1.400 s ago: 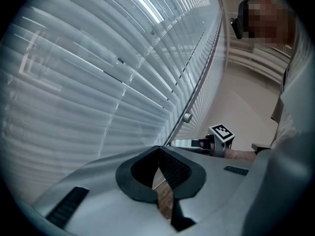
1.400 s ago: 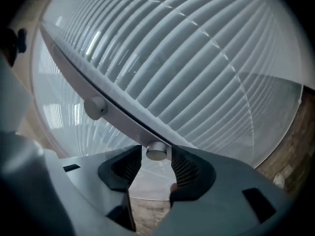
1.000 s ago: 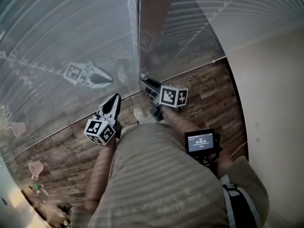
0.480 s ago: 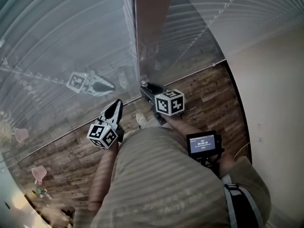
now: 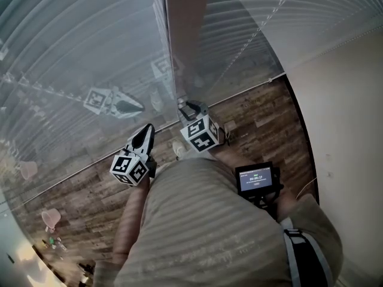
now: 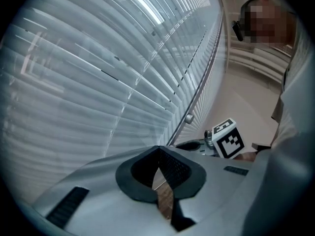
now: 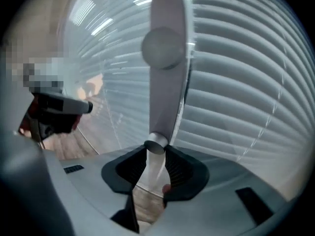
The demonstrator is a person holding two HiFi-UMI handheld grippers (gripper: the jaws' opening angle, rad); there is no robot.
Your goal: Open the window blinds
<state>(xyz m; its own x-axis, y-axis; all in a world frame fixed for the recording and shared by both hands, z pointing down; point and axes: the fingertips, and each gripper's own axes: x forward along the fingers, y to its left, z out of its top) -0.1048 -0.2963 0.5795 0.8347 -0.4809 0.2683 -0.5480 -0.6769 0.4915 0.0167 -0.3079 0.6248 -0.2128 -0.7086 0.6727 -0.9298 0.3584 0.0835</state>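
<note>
Closed white slat blinds [image 5: 72,46] [image 6: 98,82] [image 7: 236,82] cover the window on both sides of a brownish upright frame post [image 5: 187,34] [image 7: 167,82]. My right gripper [image 5: 187,109] [image 7: 156,154] is at the foot of that post, shut on the grey cylindrical end of the blinds' wand [image 7: 156,144], which stands between its pads. Its marker cube [image 5: 200,135] [image 6: 227,139] sits tilted. My left gripper [image 5: 145,131] [image 6: 157,151] hangs to the left, pointing at the blinds, its tips touching with nothing between them.
A round knob [image 7: 162,47] [image 6: 189,118] sits on the frame post. A small screen device [image 5: 257,178] hangs at the person's waist. Wood plank floor [image 5: 263,118] runs along the window, with a beige wall [image 5: 347,130] at right and small items [image 5: 48,217] lower left.
The right gripper has rolled about its own axis at the wand, so its marker cube shows a different face. The left gripper stayed put.
</note>
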